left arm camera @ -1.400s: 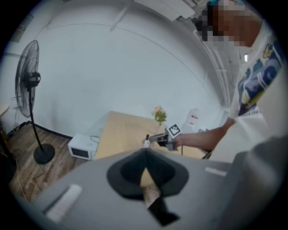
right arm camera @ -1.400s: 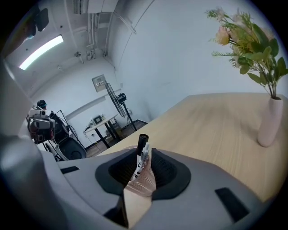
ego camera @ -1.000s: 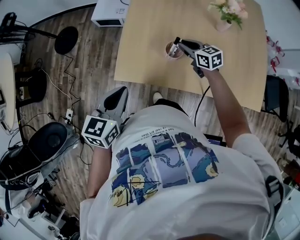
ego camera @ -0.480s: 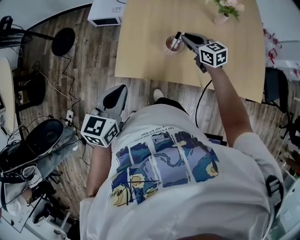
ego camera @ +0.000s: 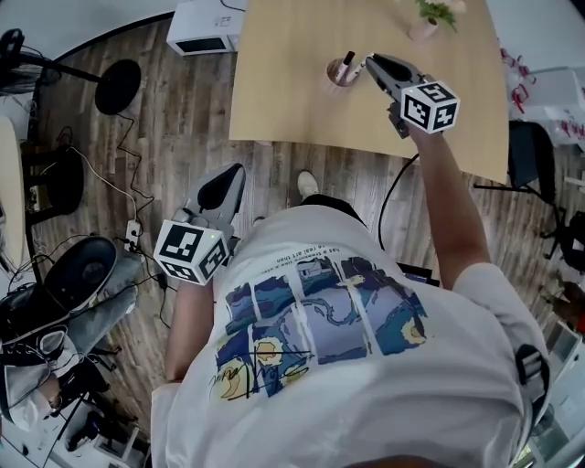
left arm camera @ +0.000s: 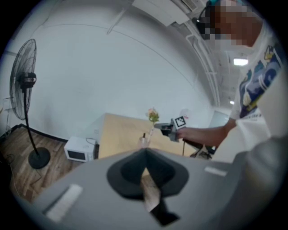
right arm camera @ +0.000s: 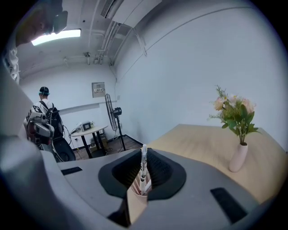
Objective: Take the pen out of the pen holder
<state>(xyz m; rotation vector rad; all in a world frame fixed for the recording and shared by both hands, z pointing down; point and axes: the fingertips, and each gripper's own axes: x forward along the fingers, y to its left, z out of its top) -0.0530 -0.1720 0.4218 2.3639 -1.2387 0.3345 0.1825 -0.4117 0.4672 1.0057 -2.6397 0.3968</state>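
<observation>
A small round pen holder stands on the light wooden table, with a white pen with a black cap upright in it. My right gripper hovers just to the right of the holder, a small gap from the pen. In the right gripper view the pen and holder show through the narrow slit of the slightly open jaws. My left gripper hangs low over the wood floor, away from the table, jaws together and empty.
A vase of flowers stands on the table behind my right gripper. A white microwave and a fan base sit on the floor left of the table. Cables and dark gear crowd the floor at left.
The gap between my right gripper's tips and the pen's cap has widened a little. The pen stays in the holder. The left gripper has hardly moved.
</observation>
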